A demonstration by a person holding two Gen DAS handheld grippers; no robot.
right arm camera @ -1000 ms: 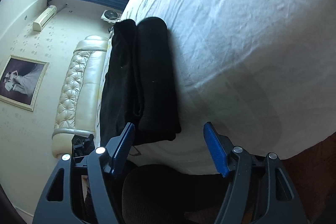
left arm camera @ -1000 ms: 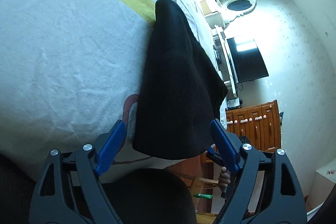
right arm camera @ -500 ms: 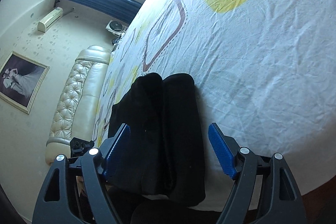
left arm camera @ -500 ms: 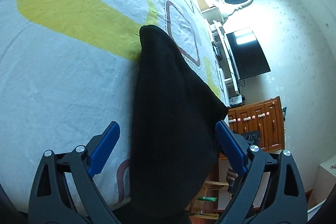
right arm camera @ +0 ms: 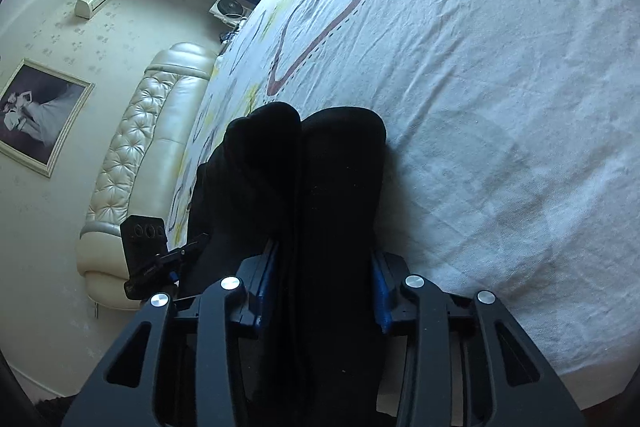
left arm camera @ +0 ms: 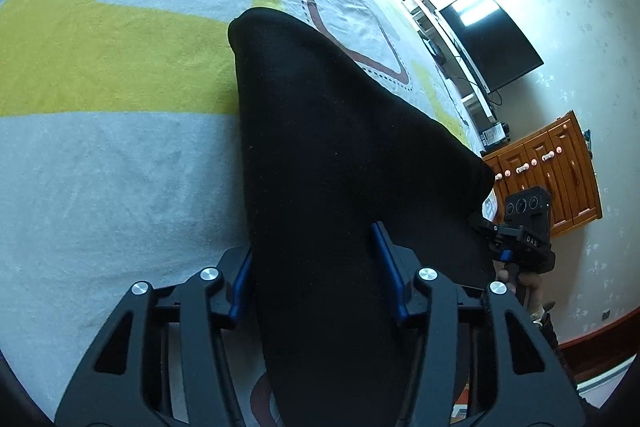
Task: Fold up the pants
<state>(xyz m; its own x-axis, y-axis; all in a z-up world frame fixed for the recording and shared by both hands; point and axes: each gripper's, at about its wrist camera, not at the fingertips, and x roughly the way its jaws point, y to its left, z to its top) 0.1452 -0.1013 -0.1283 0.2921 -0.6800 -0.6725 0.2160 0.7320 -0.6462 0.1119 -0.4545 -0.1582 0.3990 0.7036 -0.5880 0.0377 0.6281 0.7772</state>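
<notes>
Left wrist view: my left gripper (left arm camera: pixel 316 269) clamps the near end of the folded black fabric pants (left arm camera: pixel 340 147); right gripper (right arm camera: pixel 322 283) likewise pinches the doubled stack. Pants lie on the white bedsheet with yellow and brown shapes (left arm camera: pixel 120 147). Beyond, cream tufted headboard (right arm camera: pixel 140 155).

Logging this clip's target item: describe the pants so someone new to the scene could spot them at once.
Start at the wide bed sheet with yellow patches and brown outlined shapes. Near its edge lie the black pants, a long folded strip. They are the only dark thing on the pale sheet, with the left tool and right tool closed on them.
</notes>
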